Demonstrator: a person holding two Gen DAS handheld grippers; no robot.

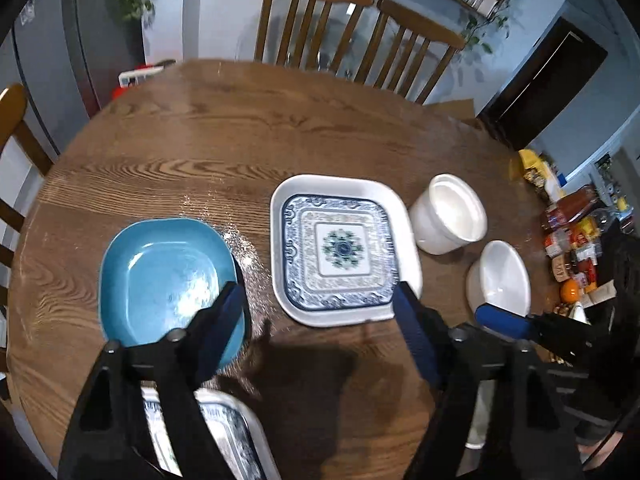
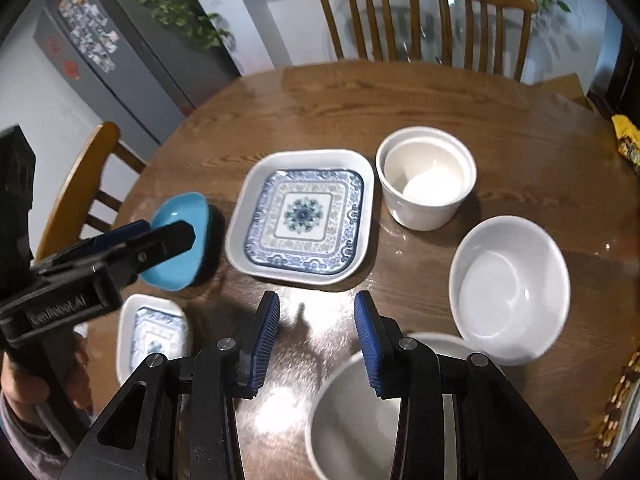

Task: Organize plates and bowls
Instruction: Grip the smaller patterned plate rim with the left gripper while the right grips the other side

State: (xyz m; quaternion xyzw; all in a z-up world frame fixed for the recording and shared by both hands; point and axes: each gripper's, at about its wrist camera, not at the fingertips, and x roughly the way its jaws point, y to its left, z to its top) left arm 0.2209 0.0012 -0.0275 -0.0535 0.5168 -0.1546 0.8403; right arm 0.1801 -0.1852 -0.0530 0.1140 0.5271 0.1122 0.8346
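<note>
On the round wooden table [image 1: 200,140] lie a blue square plate [image 1: 168,276] [image 2: 180,240], a large white square plate with a blue pattern [image 1: 340,248] [image 2: 304,216], and a smaller patterned plate [image 1: 224,432] [image 2: 154,336] near the front edge. A white ramekin [image 1: 450,214] [image 2: 426,178] and a white bowl [image 1: 500,276] [image 2: 510,288] stand to the right; another white bowl [image 2: 348,420] sits under my right gripper. My left gripper [image 1: 316,300] is open and empty above the gap between the blue and patterned plates. My right gripper [image 2: 316,312] is open and empty.
Wooden chairs [image 1: 352,36] [image 2: 420,16] stand behind the table and one [image 2: 84,184] at the left. A grey fridge [image 2: 120,48] is at the back left. Groceries [image 1: 576,236] are piled on the floor to the right.
</note>
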